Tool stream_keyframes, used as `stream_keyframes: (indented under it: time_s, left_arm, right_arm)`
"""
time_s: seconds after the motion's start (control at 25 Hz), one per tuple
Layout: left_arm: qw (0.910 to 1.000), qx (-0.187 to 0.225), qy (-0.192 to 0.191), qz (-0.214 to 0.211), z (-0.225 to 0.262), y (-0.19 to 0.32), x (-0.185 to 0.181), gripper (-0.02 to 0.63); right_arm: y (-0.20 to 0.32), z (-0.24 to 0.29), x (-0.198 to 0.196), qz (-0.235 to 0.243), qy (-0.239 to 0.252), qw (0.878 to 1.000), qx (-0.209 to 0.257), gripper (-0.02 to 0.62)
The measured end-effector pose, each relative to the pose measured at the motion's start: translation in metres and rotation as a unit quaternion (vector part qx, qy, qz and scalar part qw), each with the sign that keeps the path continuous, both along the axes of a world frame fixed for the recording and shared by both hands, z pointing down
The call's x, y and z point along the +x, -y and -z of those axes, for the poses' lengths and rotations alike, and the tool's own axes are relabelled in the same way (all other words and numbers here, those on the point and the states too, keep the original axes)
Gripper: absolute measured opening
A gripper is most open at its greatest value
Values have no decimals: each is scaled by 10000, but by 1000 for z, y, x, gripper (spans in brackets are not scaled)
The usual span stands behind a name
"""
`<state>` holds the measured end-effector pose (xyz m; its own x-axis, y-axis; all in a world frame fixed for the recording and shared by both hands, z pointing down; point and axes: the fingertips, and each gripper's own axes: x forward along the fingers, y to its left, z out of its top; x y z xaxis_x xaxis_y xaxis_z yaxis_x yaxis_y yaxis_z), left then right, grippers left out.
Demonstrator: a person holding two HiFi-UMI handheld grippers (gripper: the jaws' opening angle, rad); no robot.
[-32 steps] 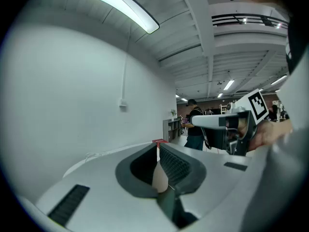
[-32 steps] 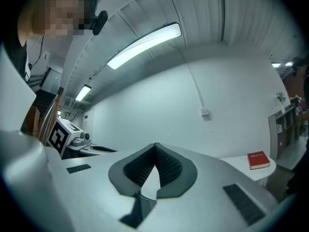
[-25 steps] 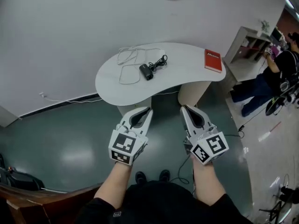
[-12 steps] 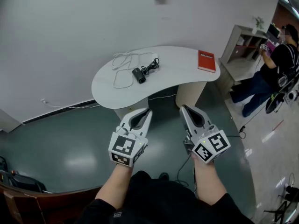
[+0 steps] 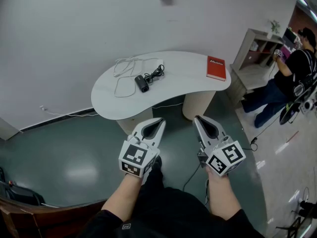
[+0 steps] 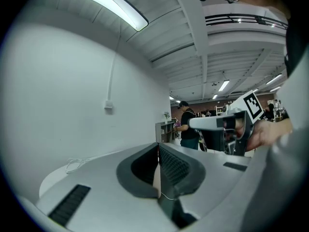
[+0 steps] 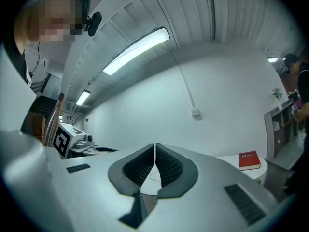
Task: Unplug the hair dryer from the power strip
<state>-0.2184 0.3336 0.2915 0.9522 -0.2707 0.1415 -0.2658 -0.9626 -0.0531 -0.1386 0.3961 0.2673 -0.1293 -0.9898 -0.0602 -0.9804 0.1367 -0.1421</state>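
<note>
Head view puts the small black hair dryer [image 5: 142, 83] on the white curved table [image 5: 188, 83], well ahead of me; left gripper [image 5: 158, 122] is nearer than right gripper [image 5: 198, 119], both pressed together, empty.

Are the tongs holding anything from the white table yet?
No, the left tongs and right tongs hang shut and empty, short of the table.
</note>
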Motion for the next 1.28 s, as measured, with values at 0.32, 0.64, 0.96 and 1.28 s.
stream_keyframes:
  time_s: [0.32, 0.64, 0.96, 1.28]
  left_arm:
    - [9999, -40, -27, -160, -10, 68, 47, 14]
    - [9996, -144, -7, -233, -15, 178, 84, 15]
    - [9995, -173, -3, -275, -17, 263, 104, 15]
    - [9993, -310, 159, -158, -38, 311, 121, 15]
  right_arm:
    - [58, 0, 42, -128, -18, 9998, 153, 38]
    - [167, -5, 66, 77, -31, 9999, -74, 38]
    - [260, -4, 76, 293, 172, 9993, -146, 37]
    - [306, -24, 104, 352, 431, 9981, -266, 37]
